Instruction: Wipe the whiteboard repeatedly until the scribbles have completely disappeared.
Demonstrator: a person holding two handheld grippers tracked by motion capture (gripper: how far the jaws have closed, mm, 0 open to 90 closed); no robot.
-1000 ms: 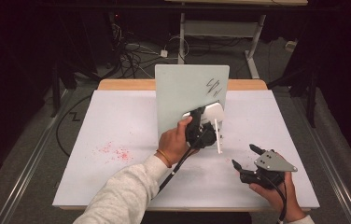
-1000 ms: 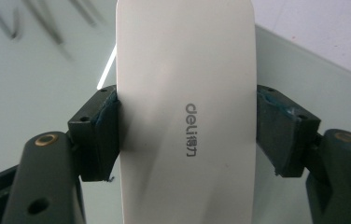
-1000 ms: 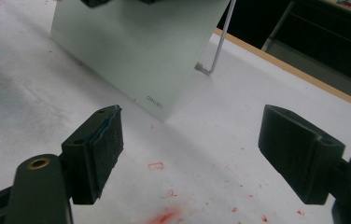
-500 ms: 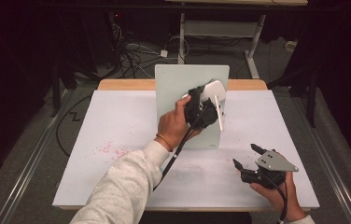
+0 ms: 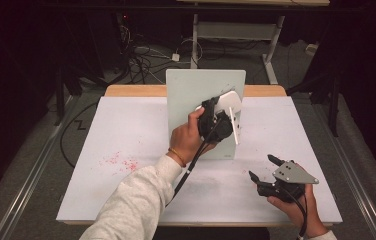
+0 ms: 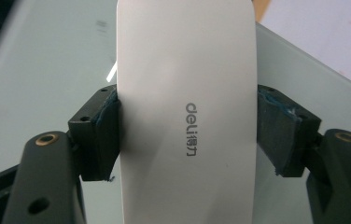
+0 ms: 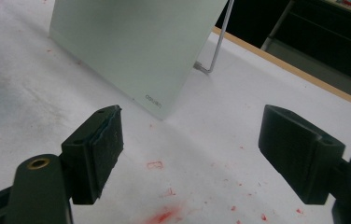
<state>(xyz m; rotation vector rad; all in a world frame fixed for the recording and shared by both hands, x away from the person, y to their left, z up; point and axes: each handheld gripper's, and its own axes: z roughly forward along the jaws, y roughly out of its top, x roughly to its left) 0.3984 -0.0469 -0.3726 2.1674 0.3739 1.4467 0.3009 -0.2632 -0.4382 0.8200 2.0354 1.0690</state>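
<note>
Item: white eraser (image 6: 185, 112), probably whiteboard type, clamped in my left gripper (image 5: 215, 121), wiping glass board (image 5: 188, 95). Right gripper (image 5: 266, 172) wide, idle. Next: press, sweep across marks.

Dark room, grey floor (image 5: 41, 165), cables (image 5: 141, 52) behind the white-topped table (image 5: 126, 125).

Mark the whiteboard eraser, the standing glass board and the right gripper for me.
whiteboard eraser (image 6: 183, 93), left gripper view, on its white back above the printed brand.
standing glass board (image 5: 191, 92), high view, on its bare upper left face.
right gripper (image 5: 262, 167), high view, midway between its open fingertips.
</note>
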